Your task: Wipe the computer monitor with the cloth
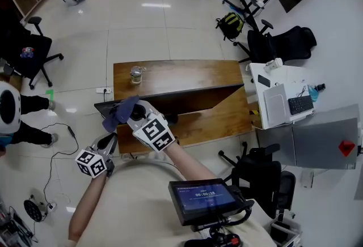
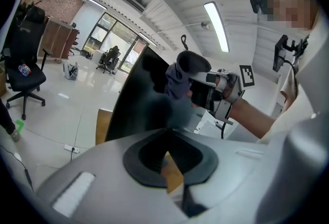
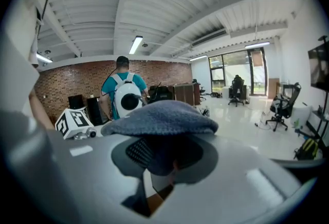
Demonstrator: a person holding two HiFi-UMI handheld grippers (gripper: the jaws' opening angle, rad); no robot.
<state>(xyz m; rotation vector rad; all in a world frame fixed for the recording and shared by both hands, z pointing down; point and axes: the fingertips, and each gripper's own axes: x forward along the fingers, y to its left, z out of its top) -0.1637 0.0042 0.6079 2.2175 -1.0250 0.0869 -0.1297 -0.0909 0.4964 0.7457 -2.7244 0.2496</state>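
- Wooden desk (image 1: pixel 170 73), brown, stands in front of the person. It carries the monitor and, near its far edge, a small glass jar (image 1: pixel 136 74).
- The computer monitor (image 1: pixel 193 98) is a dark, thin panel that stands upright. Its long axis runs left to right across the desk. From above, mostly its top edge shows. From the left gripper view its glossy dark face shows slantwise.
- The cloth (image 1: pixel 118 114) is blue-grey and bunched. It sits at the top edge of the monitor, close to the person's left end, and appears to press on the dark face, where a faint reflection lies beneath it.
- The right gripper (image 1: pixel 131 111) has its jaws clamped on the cloth, which fills the space between them in its own view. It is the nearer claw and is already at the panel.
- The left gripper (image 1: pixel 109 141) hangs lower and nearer the person's body, apart from the monitor. Its jaws are drawn together with only a thin slit between them, and nothing is in them.
- From the cloth, almost all of the unwiped length lies to the person's right. The coming stroke would likely run rightward along the long axis, led by the right hand.
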